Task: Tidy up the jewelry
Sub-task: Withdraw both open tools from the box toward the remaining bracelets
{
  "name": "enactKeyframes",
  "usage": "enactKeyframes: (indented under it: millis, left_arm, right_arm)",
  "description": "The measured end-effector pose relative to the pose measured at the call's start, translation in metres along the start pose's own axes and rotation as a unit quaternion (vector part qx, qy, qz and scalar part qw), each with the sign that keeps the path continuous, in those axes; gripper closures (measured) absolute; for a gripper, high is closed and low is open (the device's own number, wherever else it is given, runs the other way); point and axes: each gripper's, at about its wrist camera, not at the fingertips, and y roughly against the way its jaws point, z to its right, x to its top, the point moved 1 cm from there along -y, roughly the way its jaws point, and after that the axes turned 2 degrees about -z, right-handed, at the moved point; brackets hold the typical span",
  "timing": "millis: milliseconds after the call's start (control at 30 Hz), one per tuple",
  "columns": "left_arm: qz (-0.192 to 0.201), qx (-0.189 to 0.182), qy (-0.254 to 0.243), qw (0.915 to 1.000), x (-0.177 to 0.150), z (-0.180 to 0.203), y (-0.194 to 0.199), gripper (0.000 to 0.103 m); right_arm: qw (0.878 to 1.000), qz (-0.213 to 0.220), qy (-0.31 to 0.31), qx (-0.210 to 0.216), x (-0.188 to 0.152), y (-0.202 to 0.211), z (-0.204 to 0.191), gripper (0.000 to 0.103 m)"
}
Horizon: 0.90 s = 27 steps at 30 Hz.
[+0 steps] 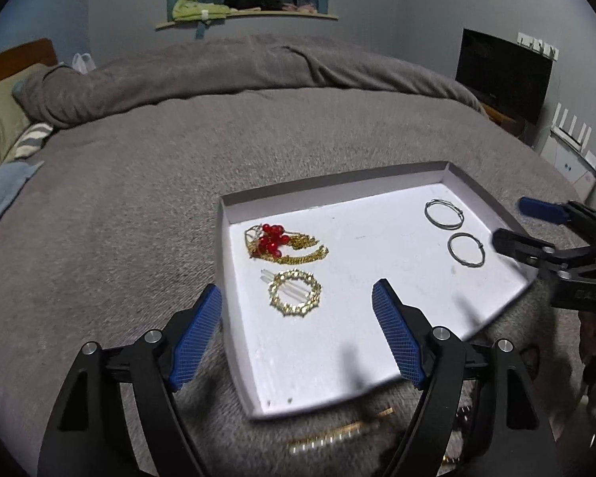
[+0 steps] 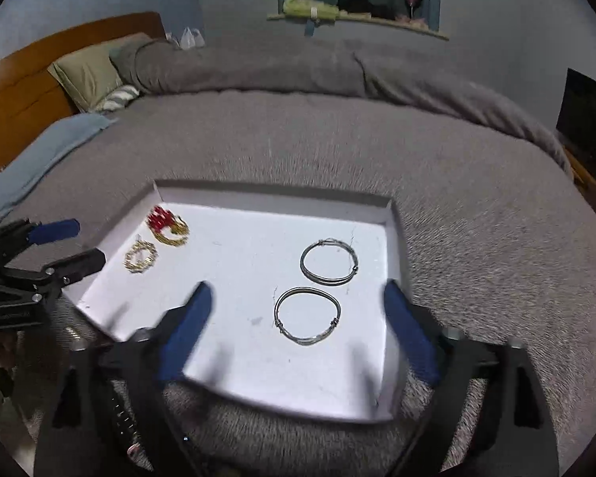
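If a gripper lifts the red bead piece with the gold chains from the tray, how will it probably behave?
The red bead piece would probably go floppy: its gold chains lie in loose curves, so they may dangle and swing. It looks light for its size, being thin chain and small beads. On the smooth white tray it may slide when pushed, not roll.

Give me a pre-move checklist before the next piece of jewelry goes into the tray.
1. Left hand-held gripper open, nothing between its fingers: ok.
2. Right hand-held gripper open and empty: ok.
3. White tray flat on the bed: cannot tell; its near edge looks bowed.
4. Two silver bangles lying apart: ok.
5. Gold ring-shaped piece and red-bead piece inside the tray: ok.
6. Gold clip on the blanket, outside the tray: not ok.
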Motion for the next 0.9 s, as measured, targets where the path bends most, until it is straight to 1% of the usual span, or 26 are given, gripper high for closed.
enactKeyframes:
  millis: [67, 200, 300, 500, 700, 900]
  left_arm:
    - [0.004, 0.002, 0.004, 1.0, -0.004, 0.0, 0.008, 0.013]
    - [0.019, 0.019, 0.0, 0.9996, -0.012, 0.006, 0.027, 0.008]
    - [0.025, 0.023, -0.007, 0.9994, -0.017, 0.012, 0.039, 0.007]
    - [0.036, 0.032, -0.017, 0.9987, -0.024, 0.019, 0.06, 0.006]
    - [0.037, 0.033, -0.011, 0.9987, -0.032, 0.017, 0.073, 0.006]
    - [0.032, 0.038, -0.006, 0.9988, -0.048, 0.012, 0.082, 0.006]
  right_arm:
    - [1.0, 0.01, -0.003, -0.006, -0.003, 0.012, 0.001, 0.005]
    - [1.0, 0.022, -0.011, -0.02, -0.01, 0.033, 0.004, 0.005]
    - [0.999, 0.03, -0.024, -0.027, -0.017, 0.048, 0.008, 0.005]
    - [0.998, 0.037, -0.049, -0.02, -0.03, 0.07, 0.015, 0.005]
    - [0.997, 0.042, -0.06, -0.025, -0.036, 0.084, 0.016, 0.005]
    - [0.997, 0.038, -0.062, -0.029, -0.051, 0.093, 0.017, 0.005]
